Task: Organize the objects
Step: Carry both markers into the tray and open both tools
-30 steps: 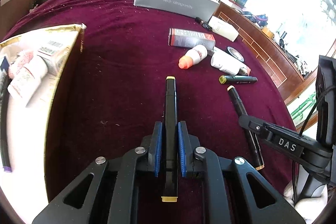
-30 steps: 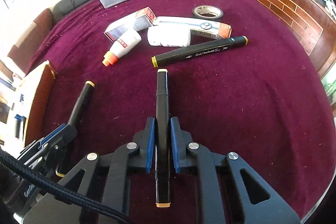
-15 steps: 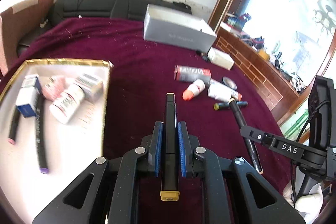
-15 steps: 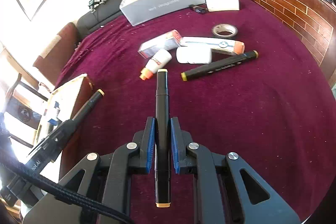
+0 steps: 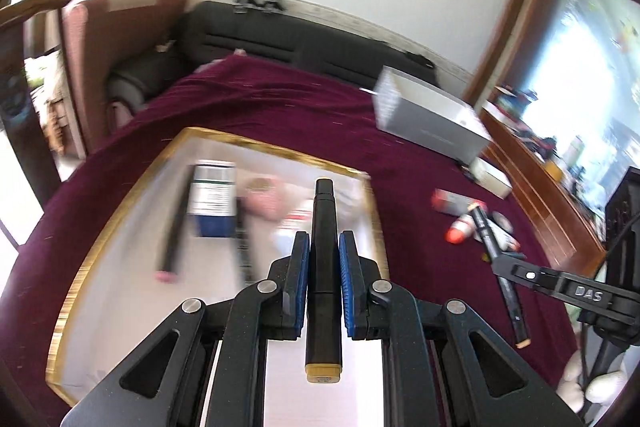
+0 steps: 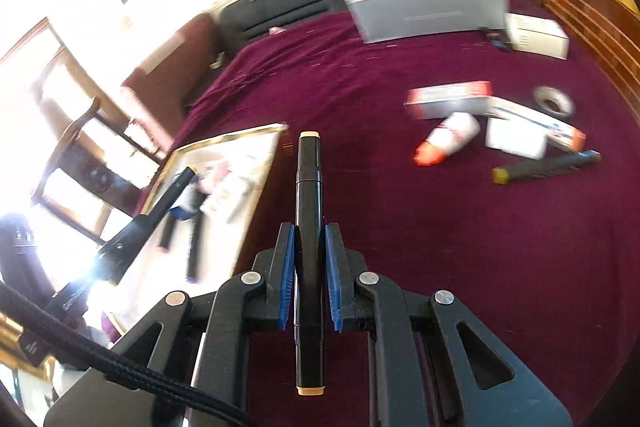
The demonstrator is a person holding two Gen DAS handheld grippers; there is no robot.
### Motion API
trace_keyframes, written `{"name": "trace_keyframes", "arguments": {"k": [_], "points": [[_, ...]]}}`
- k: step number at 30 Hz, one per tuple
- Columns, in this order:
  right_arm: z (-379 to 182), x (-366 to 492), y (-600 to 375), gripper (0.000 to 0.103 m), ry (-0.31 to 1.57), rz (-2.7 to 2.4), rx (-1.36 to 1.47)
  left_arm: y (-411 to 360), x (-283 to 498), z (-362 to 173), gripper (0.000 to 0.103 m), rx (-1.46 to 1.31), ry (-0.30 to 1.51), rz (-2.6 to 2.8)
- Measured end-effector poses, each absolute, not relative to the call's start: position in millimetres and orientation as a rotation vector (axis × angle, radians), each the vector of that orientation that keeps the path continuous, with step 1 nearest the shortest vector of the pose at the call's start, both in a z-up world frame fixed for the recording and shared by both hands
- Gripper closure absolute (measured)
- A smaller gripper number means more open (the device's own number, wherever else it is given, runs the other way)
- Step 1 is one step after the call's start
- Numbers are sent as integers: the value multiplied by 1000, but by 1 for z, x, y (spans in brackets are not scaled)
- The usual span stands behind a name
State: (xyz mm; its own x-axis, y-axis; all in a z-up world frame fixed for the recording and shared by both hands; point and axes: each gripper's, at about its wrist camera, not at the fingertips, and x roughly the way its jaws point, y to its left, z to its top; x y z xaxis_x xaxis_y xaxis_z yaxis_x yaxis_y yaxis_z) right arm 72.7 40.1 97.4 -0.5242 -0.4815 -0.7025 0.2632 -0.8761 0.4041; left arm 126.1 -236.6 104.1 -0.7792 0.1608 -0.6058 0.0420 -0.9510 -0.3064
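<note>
From the left wrist view, the left gripper [image 5: 324,279] has its blue-padded fingers [image 5: 301,279] closed on a black marker with a yellow end cap [image 5: 323,267], held lengthwise and above the white tray with a gold rim [image 5: 132,195]. The tray sits on the bench covered in dark red velvet cloth [image 5: 280,107]; inside it, blurred, lie a blue-and-white box [image 5: 213,203] and a dark pen [image 5: 173,235]. To the right, the right gripper [image 5: 500,259] carries a second black marker [image 5: 500,259].

From the right wrist view, the right gripper [image 6: 308,275] clamps its fingers [image 6: 286,279] on that second black marker [image 6: 308,235], held over the cloth [image 6: 480,247] just right of the tray [image 6: 224,139]. On the cloth farther right lie a white bottle with an orange cap [image 6: 448,139], a third dark marker with a yellow end [image 6: 546,166], a roll of tape [image 6: 554,101] and a grey cardboard box [image 6: 424,3].
</note>
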Motion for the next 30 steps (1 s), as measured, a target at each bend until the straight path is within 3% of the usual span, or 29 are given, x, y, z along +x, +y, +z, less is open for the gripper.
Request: {"name": "trace_keyframes", "arguments": {"k": [9, 17, 30], "points": [[82, 58, -39, 90, -283, -2201, 1273, -290, 129, 69, 91, -1181, -528, 2941], [55, 51, -91, 90, -219, -2097, 1380, -292, 119, 38, 91, -1367, -571, 2843], [26, 42, -129, 90, -71, -2062, 1487, -291, 124, 37, 91, -1404, -561, 2778]]}}
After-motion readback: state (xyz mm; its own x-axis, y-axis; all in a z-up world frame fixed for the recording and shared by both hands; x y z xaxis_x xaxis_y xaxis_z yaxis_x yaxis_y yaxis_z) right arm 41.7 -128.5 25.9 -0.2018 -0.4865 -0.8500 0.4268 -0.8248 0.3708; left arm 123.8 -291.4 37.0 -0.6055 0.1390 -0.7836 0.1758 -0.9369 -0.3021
